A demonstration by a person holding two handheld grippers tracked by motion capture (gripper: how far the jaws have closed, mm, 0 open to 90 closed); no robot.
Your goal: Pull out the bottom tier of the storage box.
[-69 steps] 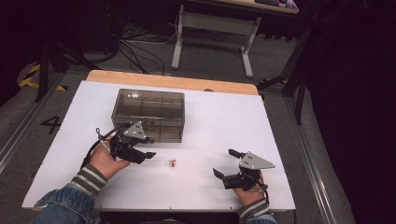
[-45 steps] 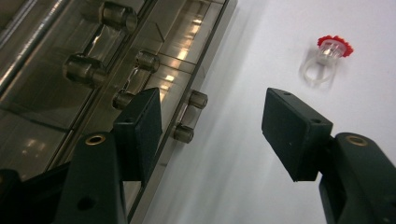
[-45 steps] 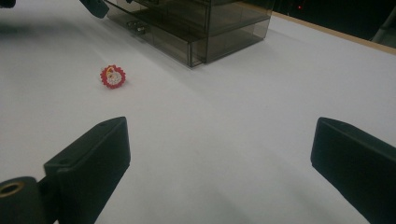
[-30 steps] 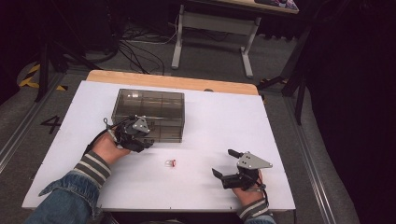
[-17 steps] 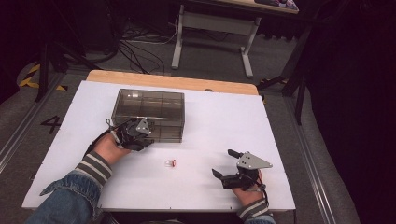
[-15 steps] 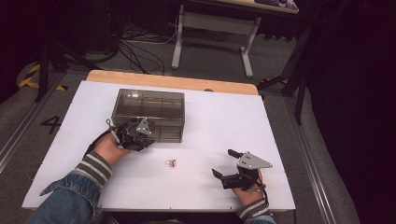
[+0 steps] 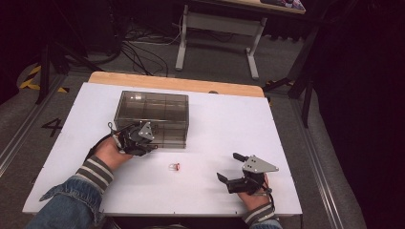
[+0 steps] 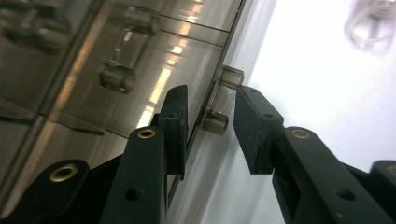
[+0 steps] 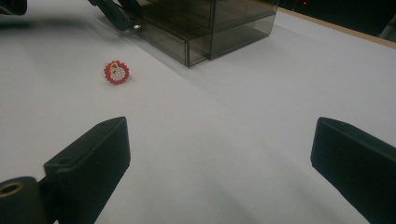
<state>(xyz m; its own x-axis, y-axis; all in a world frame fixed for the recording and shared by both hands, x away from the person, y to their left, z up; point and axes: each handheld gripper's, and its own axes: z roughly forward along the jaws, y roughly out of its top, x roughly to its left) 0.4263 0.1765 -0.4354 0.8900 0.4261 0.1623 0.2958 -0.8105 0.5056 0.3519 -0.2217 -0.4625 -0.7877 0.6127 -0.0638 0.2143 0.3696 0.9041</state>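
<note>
At box front: left tool (image 8: pixel 208 123) jaws closing around drawer knob (image 8: pixel 215 122), not yet pinching; right tool (image 9: pixel 219 154) wide open.

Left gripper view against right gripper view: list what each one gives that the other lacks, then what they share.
Left gripper view: a close look at a small knob on the drawer box's front, standing between the jaws of the left gripper. The jaws have just been closing, with a slim gap either side of the knob.

Right gripper view: the right gripper wide open over bare table, and a small red scalloped trinket with a white centre, in focus.

Both: the smoky transparent drawer box and the white table.
</note>
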